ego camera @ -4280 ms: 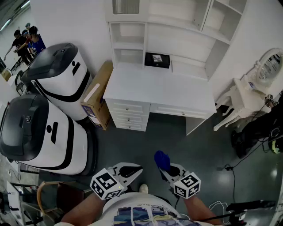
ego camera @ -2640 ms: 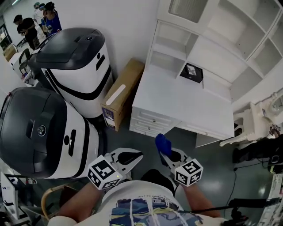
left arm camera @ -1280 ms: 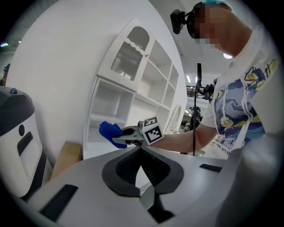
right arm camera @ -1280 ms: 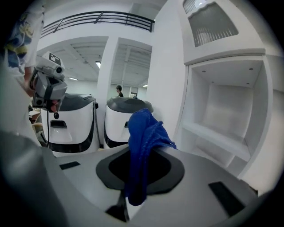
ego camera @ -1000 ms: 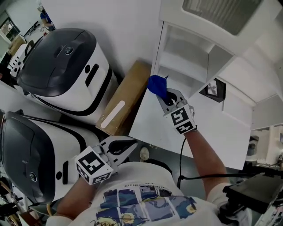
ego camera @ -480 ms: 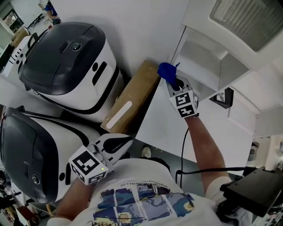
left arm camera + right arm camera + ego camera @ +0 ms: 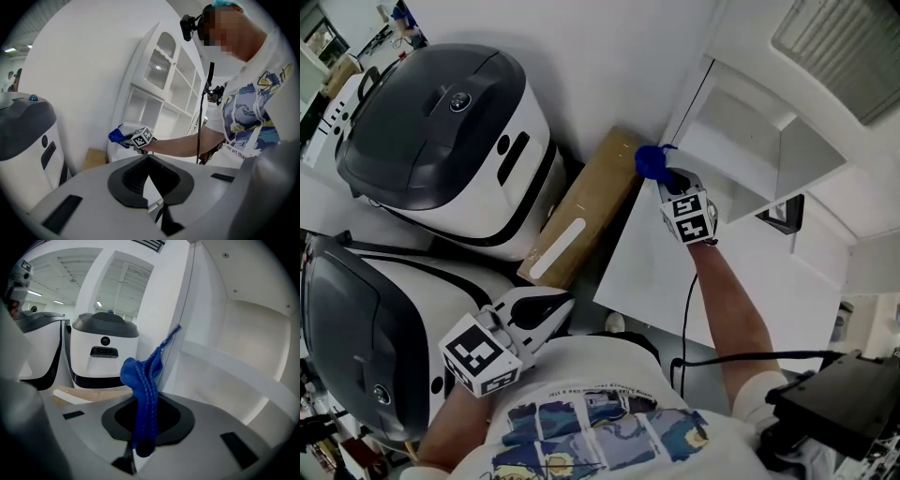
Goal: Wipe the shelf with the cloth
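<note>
My right gripper (image 7: 667,180) is shut on a blue cloth (image 7: 651,161) and is held out at the left front corner of the white shelf unit (image 7: 741,141), just above the white desk top (image 7: 712,272). In the right gripper view the cloth (image 7: 142,380) bunches up out of the jaws, right in front of the shelf's left upright (image 7: 180,324), with the cubby's white inside to the right. My left gripper (image 7: 562,305) hangs low near my body, shut and holding nothing. In the left gripper view the cloth (image 7: 117,136) shows far off at the shelf's left end.
Two big white and dark-grey machines (image 7: 441,122) (image 7: 366,328) stand at the left. A long cardboard box (image 7: 581,211) leans between them and the desk. A small black box (image 7: 780,214) lies at the back of the desk. A cable (image 7: 684,319) trails from the right gripper.
My right gripper has carried the cloth from in front of my body up and forward to the shelf's left corner. The left gripper has stayed low and shut.
</note>
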A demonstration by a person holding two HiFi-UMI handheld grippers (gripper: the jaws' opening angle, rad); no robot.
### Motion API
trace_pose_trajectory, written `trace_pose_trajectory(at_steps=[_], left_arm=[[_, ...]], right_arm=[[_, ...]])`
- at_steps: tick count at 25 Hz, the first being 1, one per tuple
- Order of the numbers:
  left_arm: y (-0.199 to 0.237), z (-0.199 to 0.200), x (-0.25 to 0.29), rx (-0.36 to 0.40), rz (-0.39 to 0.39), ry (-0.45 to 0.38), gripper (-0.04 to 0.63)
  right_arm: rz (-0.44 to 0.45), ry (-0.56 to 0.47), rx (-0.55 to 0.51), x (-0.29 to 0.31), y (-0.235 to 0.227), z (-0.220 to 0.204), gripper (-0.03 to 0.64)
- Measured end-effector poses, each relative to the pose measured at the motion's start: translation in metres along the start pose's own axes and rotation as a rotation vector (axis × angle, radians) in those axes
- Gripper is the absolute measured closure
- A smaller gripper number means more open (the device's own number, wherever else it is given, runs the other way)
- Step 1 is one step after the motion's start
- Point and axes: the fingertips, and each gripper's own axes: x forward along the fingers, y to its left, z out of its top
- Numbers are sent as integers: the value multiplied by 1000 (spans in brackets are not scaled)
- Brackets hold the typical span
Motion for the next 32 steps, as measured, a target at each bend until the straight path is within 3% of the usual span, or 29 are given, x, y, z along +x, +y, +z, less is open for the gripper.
trace_pose_trajectory(at_steps=[16, 20, 32], left_arm=[[22, -1, -4, 5, -12, 53, 592], [22, -1, -4, 4, -15, 58, 592], [8, -2, 8, 1, -32, 76, 592]], right_arm=[[29, 236, 115, 54, 17, -92, 548], [46, 316, 138, 54, 21, -108, 548], [19, 428, 169, 33, -5, -154, 548]])
